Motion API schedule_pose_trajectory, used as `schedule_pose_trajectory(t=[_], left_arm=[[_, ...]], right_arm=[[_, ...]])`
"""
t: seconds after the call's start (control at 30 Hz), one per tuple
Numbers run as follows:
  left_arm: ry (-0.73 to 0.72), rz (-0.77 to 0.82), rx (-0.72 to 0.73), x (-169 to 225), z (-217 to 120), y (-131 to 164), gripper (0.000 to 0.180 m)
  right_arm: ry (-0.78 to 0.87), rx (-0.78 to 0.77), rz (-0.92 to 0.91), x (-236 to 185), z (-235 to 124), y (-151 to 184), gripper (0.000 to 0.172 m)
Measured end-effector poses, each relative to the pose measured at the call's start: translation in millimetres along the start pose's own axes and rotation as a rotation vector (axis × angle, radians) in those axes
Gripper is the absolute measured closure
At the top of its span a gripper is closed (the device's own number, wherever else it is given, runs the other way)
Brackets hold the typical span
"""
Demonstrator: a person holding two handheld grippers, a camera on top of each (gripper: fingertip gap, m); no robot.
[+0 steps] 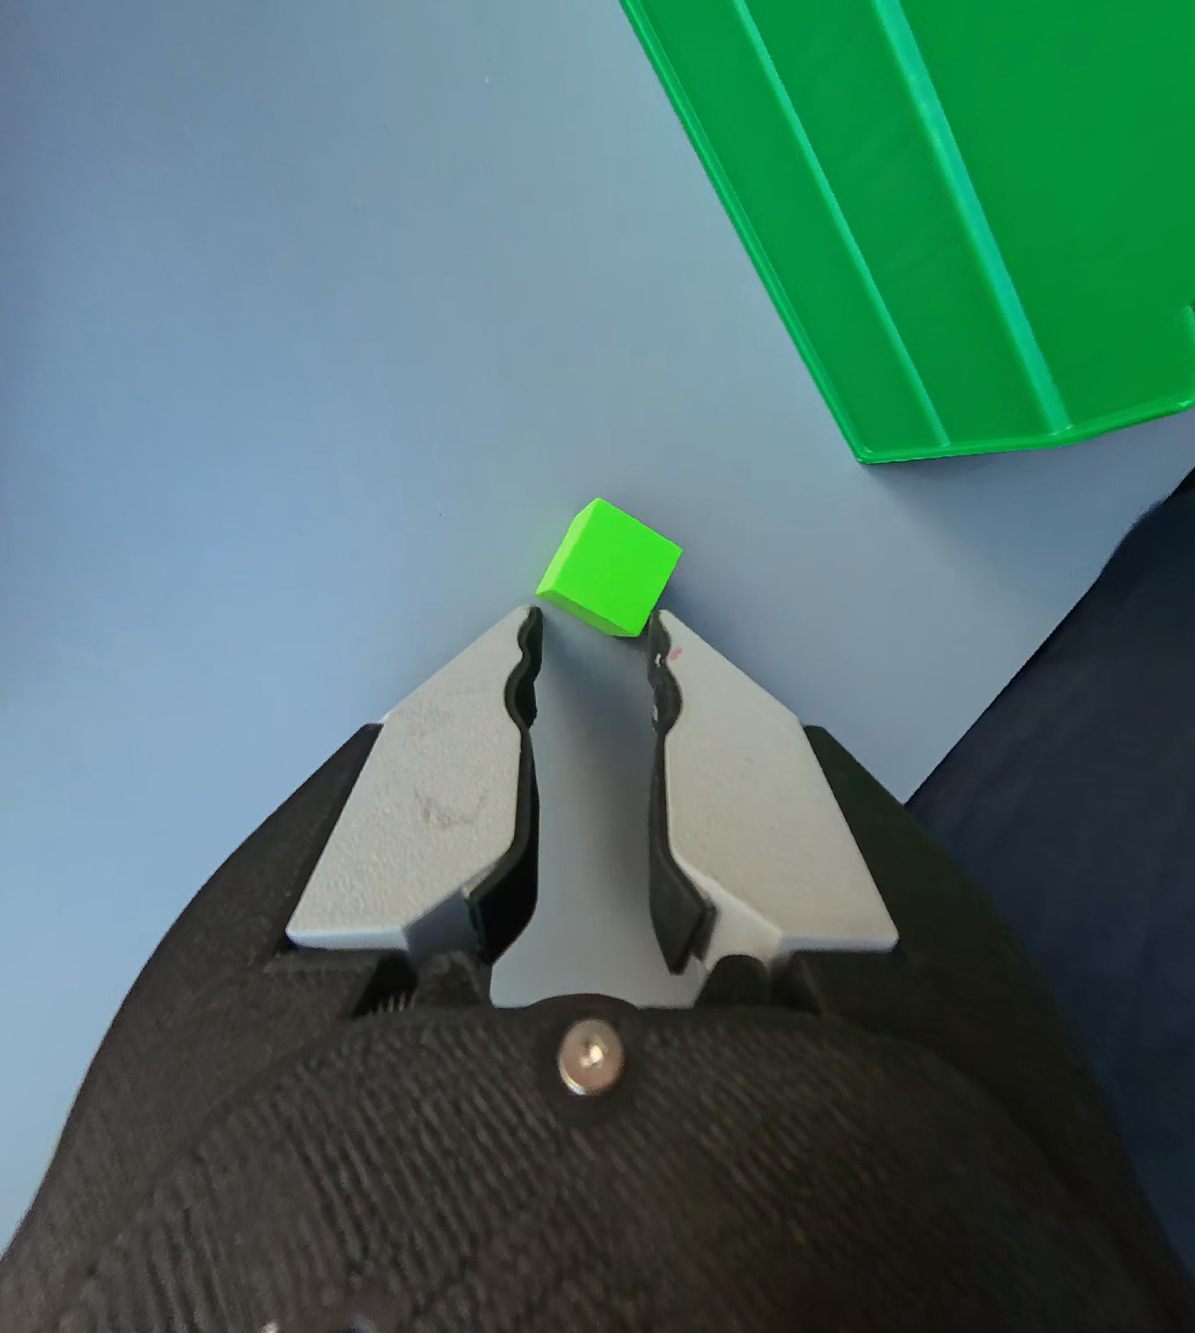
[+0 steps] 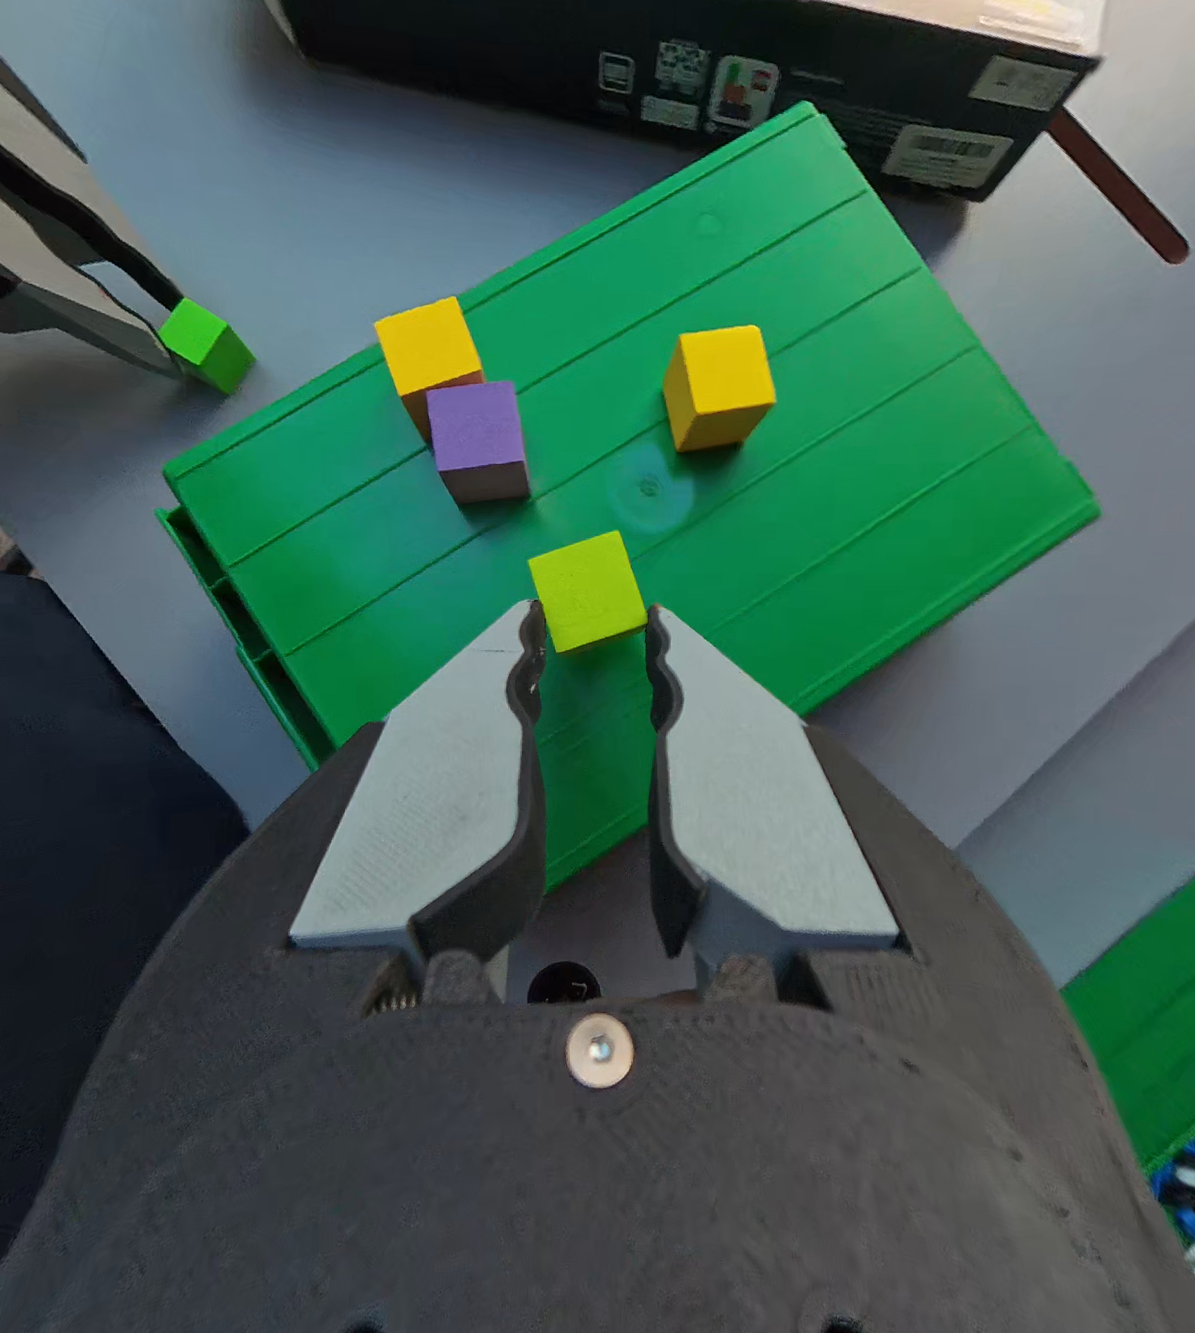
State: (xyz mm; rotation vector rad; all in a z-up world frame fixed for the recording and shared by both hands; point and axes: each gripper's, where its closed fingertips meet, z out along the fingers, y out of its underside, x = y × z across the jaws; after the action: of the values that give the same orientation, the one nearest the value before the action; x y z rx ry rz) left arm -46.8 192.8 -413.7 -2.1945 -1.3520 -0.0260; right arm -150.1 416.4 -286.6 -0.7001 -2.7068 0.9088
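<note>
Left tongs (image 1: 596,622): parted, gripping nothing; a bright green cube (image 1: 609,570) sat on the blue counter (image 1: 219,361) just ahead of the tips, one corner against the right-hand tip.

Right tongs (image 2: 593,619): closed on a lime-yellow cube (image 2: 585,590), both pads pressed to its sides, above an upturned green bin (image 2: 832,447).

On the bin: two yellow cubes (image 2: 427,346) (image 2: 718,386) and a purple cube (image 2: 479,436). Beyond it: a black box (image 2: 688,65).

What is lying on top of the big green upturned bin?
On the green bin stand two orange-yellow cubes, a purple cube and a lime-yellow cube between the right claw's fingertips. The claw covers the bin's near edge.
</note>
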Motion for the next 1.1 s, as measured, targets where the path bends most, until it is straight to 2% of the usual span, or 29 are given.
schedule_pose_trajectory(t=[0.13,0.3,0.47,0.7,0.83,0.93,1.1], left_arm=[[-0.004,0.053,-0.021,0,3,-2,0.161],[-0.013,0.094,-0.036,1,2,-1,0.168],[-0.005,0.064,-0.026,1,2,0,0.170],[0.007,0.006,-0.020,4,3,5,0.175],[0.027,-0.023,-0.015,6,2,5,0.173],[0.055,-0.025,-0.010,12,1,5,0.162],[0.039,-0.023,-0.011,10,-1,5,0.151]], right_arm=[[0.071,0.007,0.104,29,-11,12,0.146],[0.046,-0.071,0.108,25,1,30,0.146],[0.068,-0.032,0.084,29,2,19,0.146],[0.088,0.014,0.080,67,1,-12,0.146],[0.067,-0.039,0.051,71,17,-8,0.146],[0.072,-0.133,0.028,73,27,9,0.143],[0.067,-0.066,0.063,67,15,3,0.141]])
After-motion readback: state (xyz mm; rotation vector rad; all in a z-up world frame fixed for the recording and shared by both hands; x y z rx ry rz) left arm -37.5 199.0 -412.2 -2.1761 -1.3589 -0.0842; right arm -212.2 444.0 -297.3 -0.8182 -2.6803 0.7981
